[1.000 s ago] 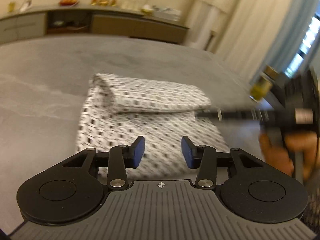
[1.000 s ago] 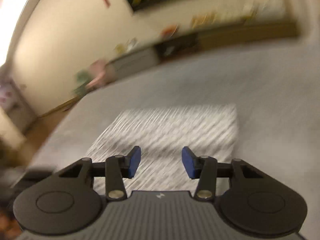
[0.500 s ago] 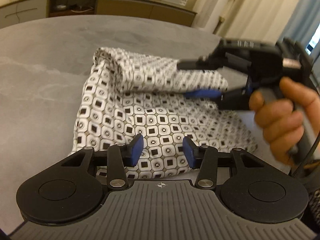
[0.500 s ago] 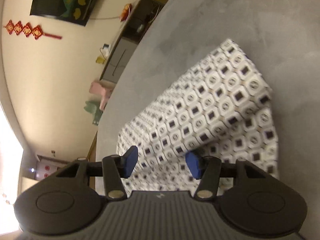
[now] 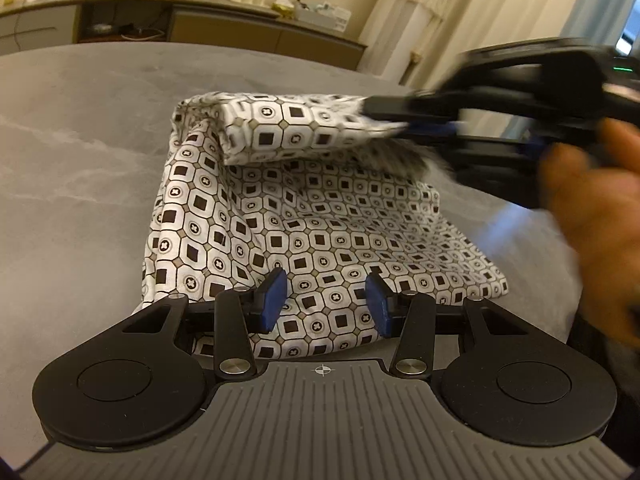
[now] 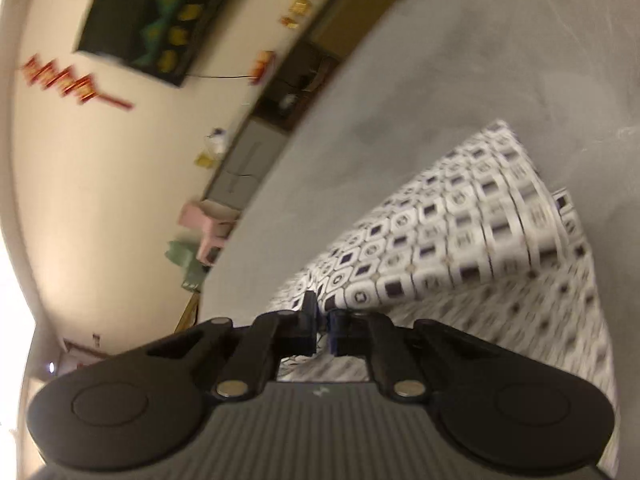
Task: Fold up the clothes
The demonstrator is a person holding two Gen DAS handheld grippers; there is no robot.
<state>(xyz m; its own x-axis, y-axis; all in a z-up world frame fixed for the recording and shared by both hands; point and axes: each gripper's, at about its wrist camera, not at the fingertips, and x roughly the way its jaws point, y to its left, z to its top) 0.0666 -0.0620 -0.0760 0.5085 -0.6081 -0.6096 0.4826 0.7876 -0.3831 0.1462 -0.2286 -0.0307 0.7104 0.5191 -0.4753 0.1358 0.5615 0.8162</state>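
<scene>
The right claw (image 6: 322, 334) is pinching the patterned cloth's (image 5: 304, 220) folded edge, lifting it; the left claw (image 5: 322, 304) is gaping empty over the near hem; bare grey counter (image 5: 80, 160) is lying all around.

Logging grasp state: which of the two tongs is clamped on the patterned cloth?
The right tongs: jaws nearly shut, pinching the cloth's raised folded flap. The left tongs hang open above it.

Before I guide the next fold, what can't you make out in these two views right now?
- Left wrist view: the right gripper is motion-blurred where it meets the patterned cloth, so its grip point is unclear.
- Right wrist view: the cloth's lower layer is smeared by blur; its near edge is hidden behind the gripper body.
- Left gripper: its body hides the cloth's near hem.
</scene>
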